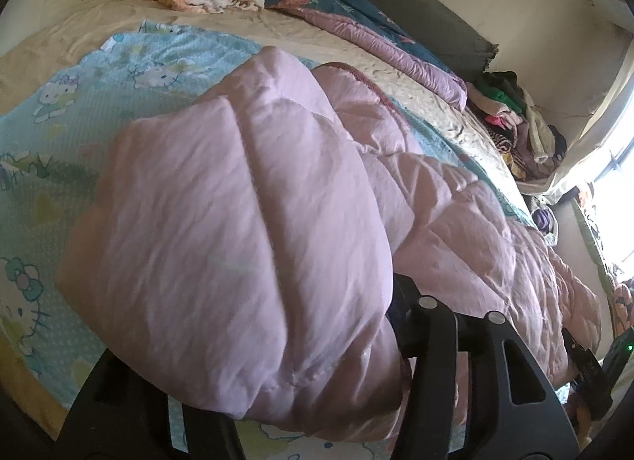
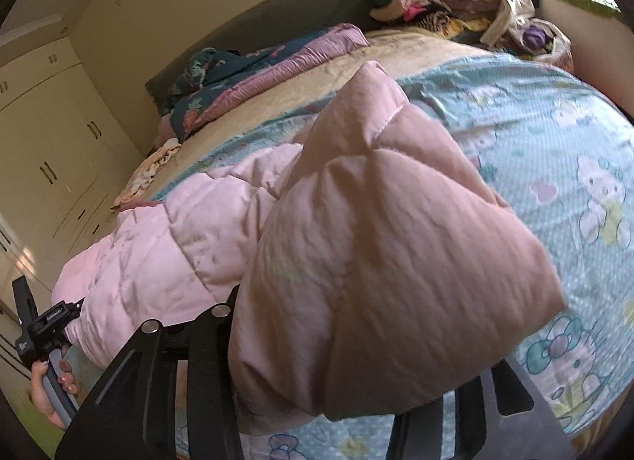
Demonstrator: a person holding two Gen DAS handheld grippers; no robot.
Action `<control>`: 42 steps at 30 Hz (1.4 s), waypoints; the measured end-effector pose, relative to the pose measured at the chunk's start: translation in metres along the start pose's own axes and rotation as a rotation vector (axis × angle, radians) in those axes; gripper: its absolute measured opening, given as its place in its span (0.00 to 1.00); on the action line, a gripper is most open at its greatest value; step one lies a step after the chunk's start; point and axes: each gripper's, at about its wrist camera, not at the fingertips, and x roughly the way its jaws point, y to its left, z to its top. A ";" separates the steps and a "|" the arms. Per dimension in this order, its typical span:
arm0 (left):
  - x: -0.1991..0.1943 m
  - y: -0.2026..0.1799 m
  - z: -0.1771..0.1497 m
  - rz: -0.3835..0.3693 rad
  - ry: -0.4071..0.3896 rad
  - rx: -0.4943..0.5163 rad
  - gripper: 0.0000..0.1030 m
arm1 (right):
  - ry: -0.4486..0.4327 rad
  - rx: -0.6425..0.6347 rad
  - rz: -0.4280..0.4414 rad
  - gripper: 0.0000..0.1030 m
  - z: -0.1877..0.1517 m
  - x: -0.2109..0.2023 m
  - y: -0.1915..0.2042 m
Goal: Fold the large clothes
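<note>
A large pink quilted garment (image 1: 245,222) lies across the blue cartoon-print sheet (image 1: 59,135) on the bed. My left gripper (image 1: 317,392) is shut on one bunched corner of it, which bulges over the fingers and hides the tips. In the right wrist view my right gripper (image 2: 340,404) is shut on another corner of the same pink garment (image 2: 376,261), held above the sheet (image 2: 554,150). The left gripper and the hand holding it show at the lower left of that view (image 2: 47,325).
A teal floral and mauve quilt (image 1: 337,12) lies along the far side of the bed by the dark headboard (image 2: 277,20). A pile of clothes (image 1: 515,119) sits at the bed's corner near the window. Cream wardrobes (image 2: 47,142) stand beyond the bed.
</note>
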 end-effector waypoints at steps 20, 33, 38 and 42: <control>-0.014 0.006 -0.013 0.047 0.039 -0.023 0.79 | 0.064 0.091 -0.084 0.94 -0.012 0.007 -0.036; -0.082 -0.012 -0.019 0.034 -0.071 0.029 0.91 | -0.072 -0.026 -0.152 0.96 -0.027 -0.075 -0.020; -0.110 -0.028 -0.019 0.005 -0.122 0.076 0.91 | -0.114 -0.076 -0.126 0.96 -0.031 -0.104 -0.006; -0.126 -0.040 -0.024 -0.012 -0.153 0.117 0.91 | -0.150 -0.135 -0.107 0.96 -0.037 -0.125 0.013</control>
